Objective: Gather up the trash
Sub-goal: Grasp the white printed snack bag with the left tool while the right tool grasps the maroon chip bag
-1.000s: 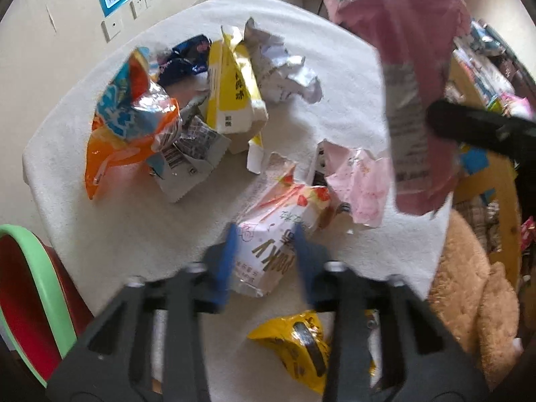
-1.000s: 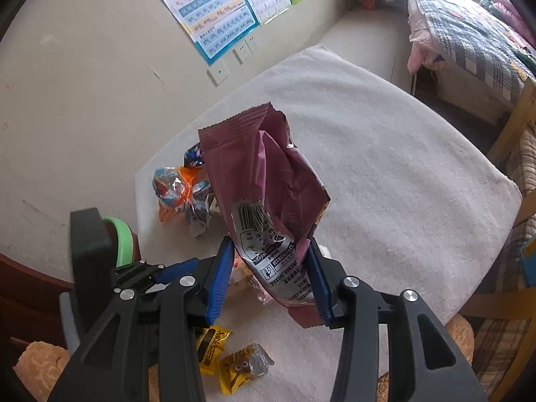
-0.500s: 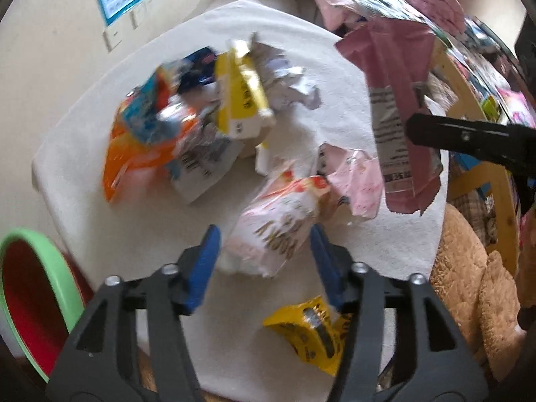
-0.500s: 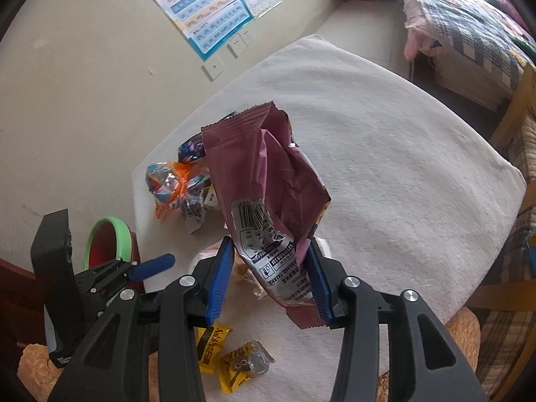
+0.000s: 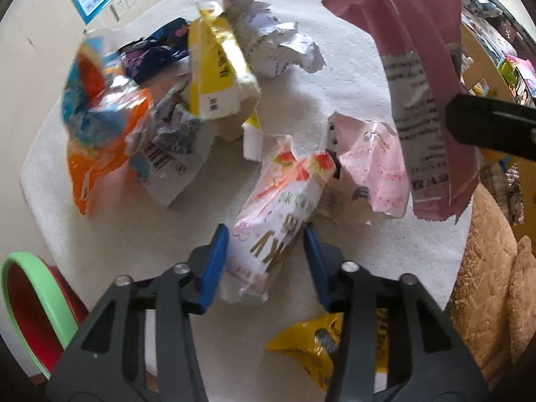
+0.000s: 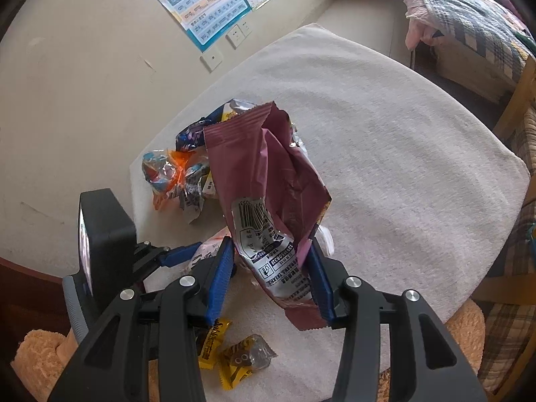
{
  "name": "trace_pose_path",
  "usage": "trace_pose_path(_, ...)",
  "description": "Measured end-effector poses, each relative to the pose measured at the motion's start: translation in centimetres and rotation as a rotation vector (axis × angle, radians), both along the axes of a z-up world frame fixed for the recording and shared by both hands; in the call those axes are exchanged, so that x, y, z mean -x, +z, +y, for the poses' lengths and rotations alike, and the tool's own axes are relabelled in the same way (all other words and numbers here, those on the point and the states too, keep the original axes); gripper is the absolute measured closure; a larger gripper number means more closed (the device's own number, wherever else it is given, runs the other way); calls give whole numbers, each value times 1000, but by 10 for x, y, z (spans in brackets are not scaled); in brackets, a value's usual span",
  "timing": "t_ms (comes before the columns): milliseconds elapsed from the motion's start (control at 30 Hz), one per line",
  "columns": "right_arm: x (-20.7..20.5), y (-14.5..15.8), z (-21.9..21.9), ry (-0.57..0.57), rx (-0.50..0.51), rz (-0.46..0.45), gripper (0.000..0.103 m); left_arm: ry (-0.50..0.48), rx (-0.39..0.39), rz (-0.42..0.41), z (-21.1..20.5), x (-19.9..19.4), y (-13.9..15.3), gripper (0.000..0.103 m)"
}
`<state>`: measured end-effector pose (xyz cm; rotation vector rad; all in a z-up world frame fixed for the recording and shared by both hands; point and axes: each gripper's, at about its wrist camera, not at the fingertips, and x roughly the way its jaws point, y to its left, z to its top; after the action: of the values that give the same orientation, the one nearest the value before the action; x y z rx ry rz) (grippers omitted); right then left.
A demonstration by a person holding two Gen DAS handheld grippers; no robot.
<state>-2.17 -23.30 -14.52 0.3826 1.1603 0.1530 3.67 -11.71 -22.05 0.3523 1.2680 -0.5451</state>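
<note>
Currently | left gripper [image 5: 266, 251]: jaws closing, straddling pink-and-white snack wrapper [image 5: 278, 214] on table [image 5: 351, 77], long axis running away along fingers | right gripper [image 6: 271, 279]: clamped on maroon bag [image 6: 264, 187], aloft.

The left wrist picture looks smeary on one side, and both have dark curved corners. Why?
Left wrist view: the orange and blue wrapper is blurred, while the pink and white packet looks sharper. Right wrist view: crisp, the maroon bag's barcode shows clearly. Both views: fisheye bending rounds the table edge and blackens the corners.
</note>
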Motion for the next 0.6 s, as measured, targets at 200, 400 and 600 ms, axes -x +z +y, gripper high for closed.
trace_pose_path(200,0,-2,3,12,-6,4,59,121,7,20,34,11,8,67)
trace_pose_path(400,-2,-7,11,32,-5,16,59,172,20,16,45,12,7,65)
trace_pose_path(600,1,-4,13,39,2,10,59,217,73,34,50,3,-8,60)
